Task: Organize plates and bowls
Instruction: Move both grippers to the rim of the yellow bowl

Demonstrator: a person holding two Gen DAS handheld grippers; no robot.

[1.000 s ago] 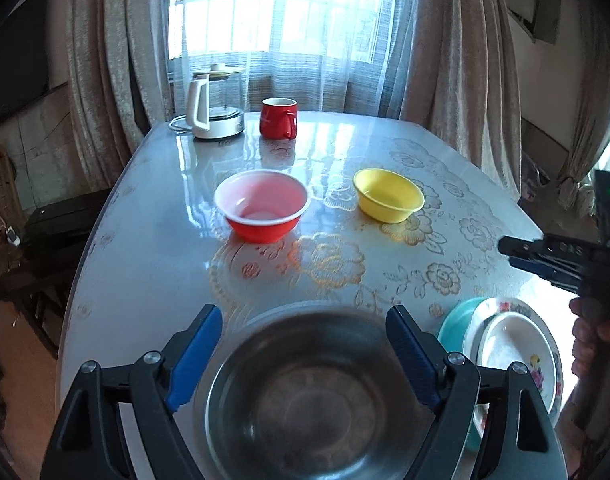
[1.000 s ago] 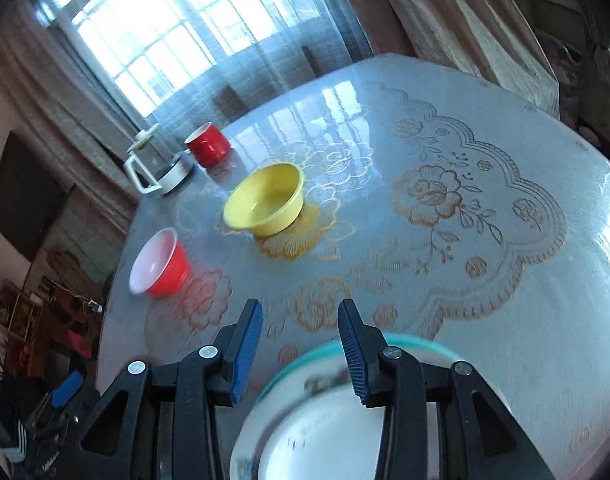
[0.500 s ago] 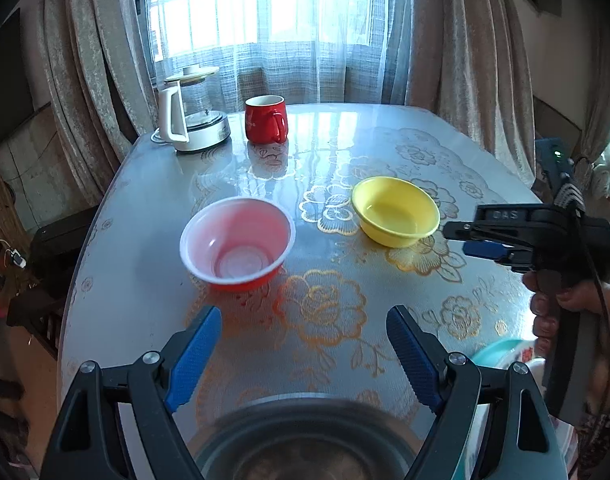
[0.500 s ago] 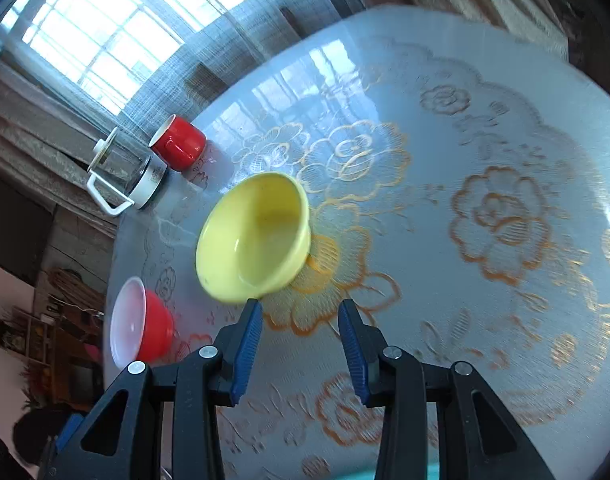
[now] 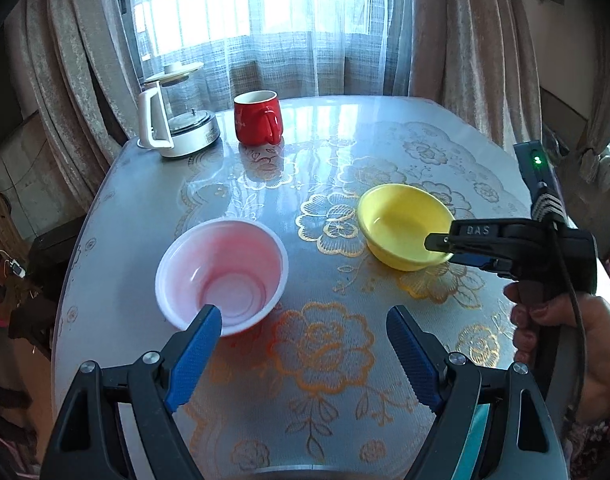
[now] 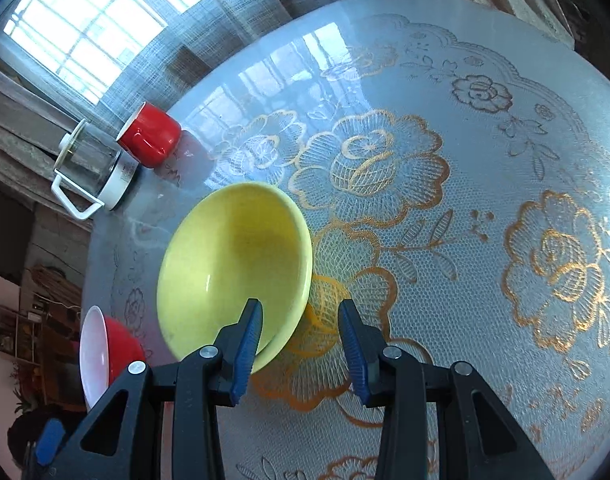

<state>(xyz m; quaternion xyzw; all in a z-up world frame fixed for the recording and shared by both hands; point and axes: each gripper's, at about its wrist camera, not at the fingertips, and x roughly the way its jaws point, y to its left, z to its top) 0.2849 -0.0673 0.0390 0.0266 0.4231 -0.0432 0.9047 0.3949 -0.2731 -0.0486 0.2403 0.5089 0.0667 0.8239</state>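
A yellow bowl (image 5: 401, 224) (image 6: 229, 264) sits mid-table. My right gripper (image 6: 301, 312) is open, its jaws straddling the bowl's near rim, one finger over the inside; it also shows in the left wrist view (image 5: 439, 245) at the bowl's right rim. A red bowl with a white inside (image 5: 221, 272) (image 6: 101, 352) sits left of the yellow one. My left gripper (image 5: 301, 320) is open and empty, its left finger (image 5: 193, 352) just in front of the red bowl. A steel bowl rim (image 5: 305, 474) and a teal plate edge (image 5: 471, 440) peek in at the bottom.
A red mug (image 5: 259, 118) (image 6: 149, 136) and a glass kettle on a white base (image 5: 177, 120) (image 6: 93, 168) stand at the far end by the curtained window. The glass-topped table (image 5: 345, 152) has a gold floral cloth.
Both grippers moved forward over the table. The steel bowl and plates slid out of view below. The right gripper reached the yellow bowl's rim; the left neared the red bowl.
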